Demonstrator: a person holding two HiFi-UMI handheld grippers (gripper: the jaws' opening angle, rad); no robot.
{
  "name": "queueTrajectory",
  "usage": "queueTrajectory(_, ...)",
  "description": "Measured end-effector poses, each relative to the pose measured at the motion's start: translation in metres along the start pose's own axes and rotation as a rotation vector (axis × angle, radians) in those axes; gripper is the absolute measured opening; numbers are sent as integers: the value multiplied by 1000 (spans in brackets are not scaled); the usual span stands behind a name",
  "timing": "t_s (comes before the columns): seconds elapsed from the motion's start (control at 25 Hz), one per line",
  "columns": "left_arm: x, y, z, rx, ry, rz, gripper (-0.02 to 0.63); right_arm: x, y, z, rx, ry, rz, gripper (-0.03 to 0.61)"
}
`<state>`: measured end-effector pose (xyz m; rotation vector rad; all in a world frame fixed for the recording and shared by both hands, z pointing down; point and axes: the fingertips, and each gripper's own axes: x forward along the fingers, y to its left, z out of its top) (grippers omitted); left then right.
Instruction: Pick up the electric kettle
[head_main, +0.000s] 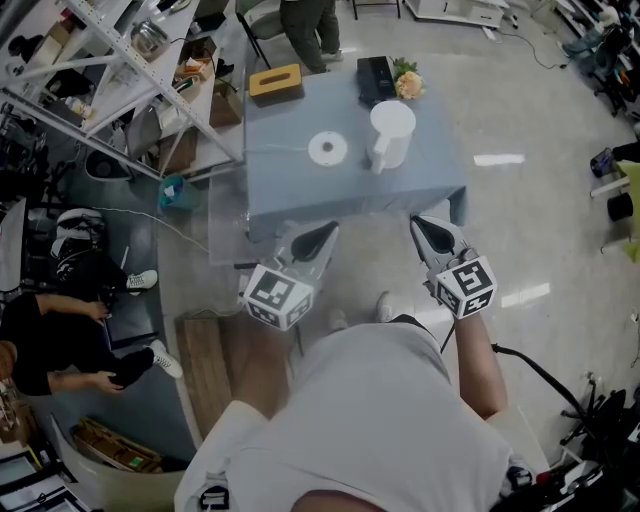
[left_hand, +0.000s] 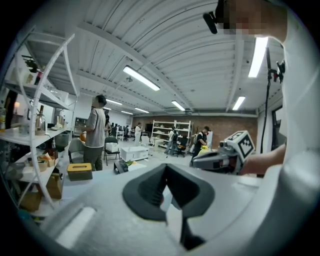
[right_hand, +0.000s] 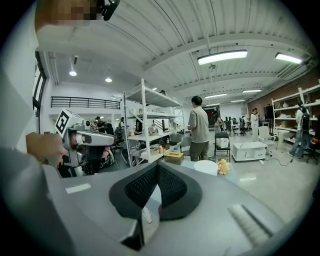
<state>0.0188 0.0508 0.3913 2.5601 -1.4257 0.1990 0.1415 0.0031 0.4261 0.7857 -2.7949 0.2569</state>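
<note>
The white electric kettle stands upright on the right half of a grey-blue table, beside its round white base. In the right gripper view the kettle shows just past the jaws. Both grippers hover in front of the table's near edge, short of the kettle and touching nothing. My left gripper is shut and empty, with its pads meeting in the left gripper view. To its right, my right gripper is also shut with nothing in it.
A wooden tissue box, a black device and a small flower bunch sit at the table's far edge. A person stands behind the table. White shelving stands at the left, where another person sits.
</note>
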Motion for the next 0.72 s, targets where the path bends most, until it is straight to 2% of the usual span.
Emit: queueTrajectory(0.72, 3, -11, 7, 5, 6, -6, 3, -11, 4, 6, -6, 0, 27, 5)
